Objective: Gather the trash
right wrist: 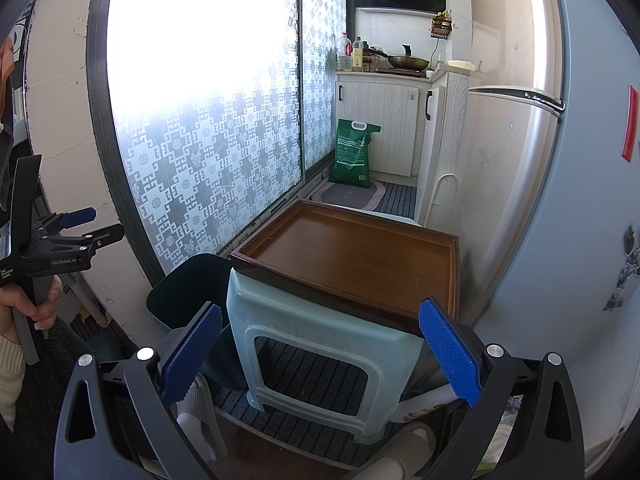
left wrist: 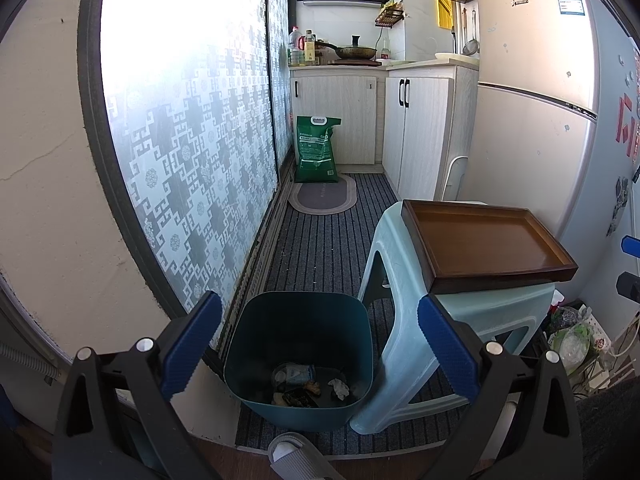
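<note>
My left gripper [left wrist: 320,344] and right gripper [right wrist: 320,352] are both spread wide, holding nothing. Trash [left wrist: 308,386] lies inside the teal bin [left wrist: 256,328], beside the stool [left wrist: 400,232] carrying a wooden tray [left wrist: 484,240].

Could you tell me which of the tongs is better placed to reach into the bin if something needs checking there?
Probably left. The left tongs, open and empty, hang right over the bin, framing the trash inside. The right tongs, also open, face the stool and bare tray.
</note>
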Demonstrator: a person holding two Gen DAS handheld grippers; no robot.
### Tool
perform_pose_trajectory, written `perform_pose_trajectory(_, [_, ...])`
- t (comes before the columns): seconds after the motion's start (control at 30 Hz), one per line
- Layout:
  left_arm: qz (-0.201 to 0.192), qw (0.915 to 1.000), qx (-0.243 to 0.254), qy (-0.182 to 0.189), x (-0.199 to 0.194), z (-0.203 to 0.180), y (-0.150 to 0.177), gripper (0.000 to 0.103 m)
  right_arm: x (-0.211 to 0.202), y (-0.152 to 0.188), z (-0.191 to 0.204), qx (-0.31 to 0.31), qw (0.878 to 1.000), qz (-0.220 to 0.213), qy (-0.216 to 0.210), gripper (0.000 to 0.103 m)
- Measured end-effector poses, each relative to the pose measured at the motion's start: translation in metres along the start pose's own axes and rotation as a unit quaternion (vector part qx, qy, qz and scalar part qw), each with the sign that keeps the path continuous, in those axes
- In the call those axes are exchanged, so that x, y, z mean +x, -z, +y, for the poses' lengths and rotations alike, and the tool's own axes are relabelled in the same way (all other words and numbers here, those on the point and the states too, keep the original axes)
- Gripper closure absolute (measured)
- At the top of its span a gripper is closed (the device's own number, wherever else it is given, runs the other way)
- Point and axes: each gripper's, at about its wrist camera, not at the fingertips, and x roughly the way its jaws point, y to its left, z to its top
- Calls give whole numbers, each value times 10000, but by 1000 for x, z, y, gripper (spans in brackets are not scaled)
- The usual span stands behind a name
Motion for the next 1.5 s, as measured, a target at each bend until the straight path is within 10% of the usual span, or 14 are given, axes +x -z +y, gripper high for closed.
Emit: perform_pose_trajectory(1.5, [-43,9999,-133,-1,-1,13,-2,3,0,-1,0,-4,10000,6,2,3])
